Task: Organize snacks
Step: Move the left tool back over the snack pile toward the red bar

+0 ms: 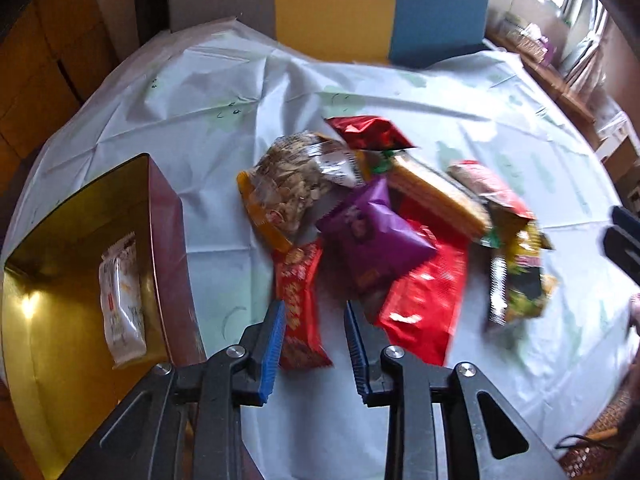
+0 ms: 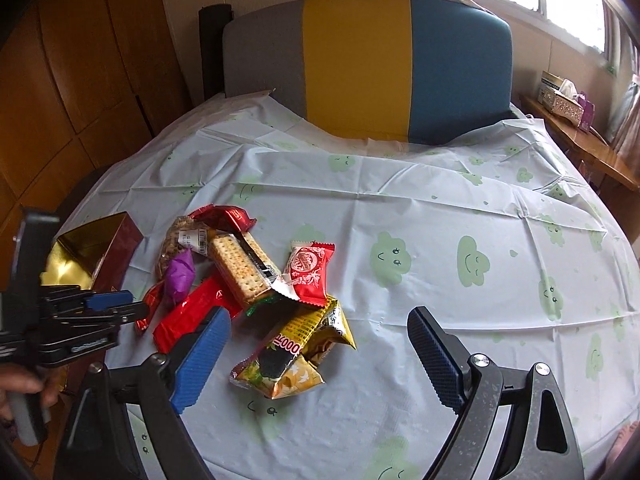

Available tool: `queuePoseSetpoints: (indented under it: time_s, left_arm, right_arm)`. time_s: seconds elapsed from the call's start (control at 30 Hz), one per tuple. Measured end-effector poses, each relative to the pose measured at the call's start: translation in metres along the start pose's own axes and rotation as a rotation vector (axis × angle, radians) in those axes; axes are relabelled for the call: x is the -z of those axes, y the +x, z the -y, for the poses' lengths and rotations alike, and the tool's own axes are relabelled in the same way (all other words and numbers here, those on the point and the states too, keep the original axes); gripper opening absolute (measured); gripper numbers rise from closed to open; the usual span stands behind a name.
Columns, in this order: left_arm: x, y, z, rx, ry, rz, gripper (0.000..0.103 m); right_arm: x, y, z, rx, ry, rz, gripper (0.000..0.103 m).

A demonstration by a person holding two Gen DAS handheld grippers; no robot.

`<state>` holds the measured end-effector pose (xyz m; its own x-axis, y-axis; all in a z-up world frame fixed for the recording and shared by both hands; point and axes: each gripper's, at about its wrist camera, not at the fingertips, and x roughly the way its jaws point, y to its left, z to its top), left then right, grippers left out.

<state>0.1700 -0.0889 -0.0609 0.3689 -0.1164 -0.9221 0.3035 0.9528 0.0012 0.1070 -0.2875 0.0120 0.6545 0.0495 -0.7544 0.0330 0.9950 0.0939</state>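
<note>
A table point(image 2: 400, 208) under a cloud-print cloth fills the frame. At left, a gold-lined box point(image 1: 48, 320) holds one white packet point(image 1: 122, 300). A snack pile point(image 2: 256, 276) lies centre-left. The left gripper point(image 1: 314, 320) hovers, narrowly parted, empty; the right gripper point(image 2: 318, 330) is spread wide, empty.

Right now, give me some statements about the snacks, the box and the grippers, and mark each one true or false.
1. The box holds one white packet. True.
2. The purple packet lies inside the box. False: it sits in the pile on the tablecloth.
3. The right gripper is open, holding nothing. True.
4. The left gripper holds a packet. False: nothing is clamped between its fingers.
5. The cracker pack is in the pile. True.
</note>
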Motion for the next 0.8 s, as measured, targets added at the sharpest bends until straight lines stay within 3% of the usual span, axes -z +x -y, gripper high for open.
queuePoseSetpoints:
  time_s: [0.13,0.2,0.37,0.43,0.53,0.7,0.77,0.8]
  left_arm:
    - [-0.006,0.016,-0.001,-0.012,-0.001,-0.042,0.029]
    - [-0.006,0.016,0.003,-0.054,0.031,-0.021,0.019]
    - [0.006,0.005,0.005,0.001,0.029,0.03,0.018]
    - [0.018,-0.01,0.011,0.04,0.045,0.073,0.004]
    - [0.036,-0.024,0.024,0.124,0.071,0.08,0.004]
    - [0.06,-0.039,0.035,0.201,0.086,0.095,0.005]
    - [0.058,-0.044,0.028,0.193,0.05,0.106,0.014]
    - [0.053,-0.048,0.02,0.178,0.019,0.115,0.024]
  right_arm:
    - [-0.001,-0.001,0.001,-0.006,0.004,0.004,0.091]
    - [-0.002,-0.002,0.001,-0.005,0.007,0.01,0.091]
    - [-0.003,-0.004,0.006,0.002,0.03,0.021,0.091]
    - [-0.003,-0.004,0.008,0.009,0.04,0.019,0.091]
    - [-0.003,-0.003,0.01,0.013,0.042,0.014,0.091]
    - [0.0,-0.001,0.009,0.032,0.036,0.004,0.091]
    - [0.001,0.0,0.012,0.035,0.045,0.001,0.091]
    - [0.001,-0.001,0.012,0.034,0.048,0.002,0.091]
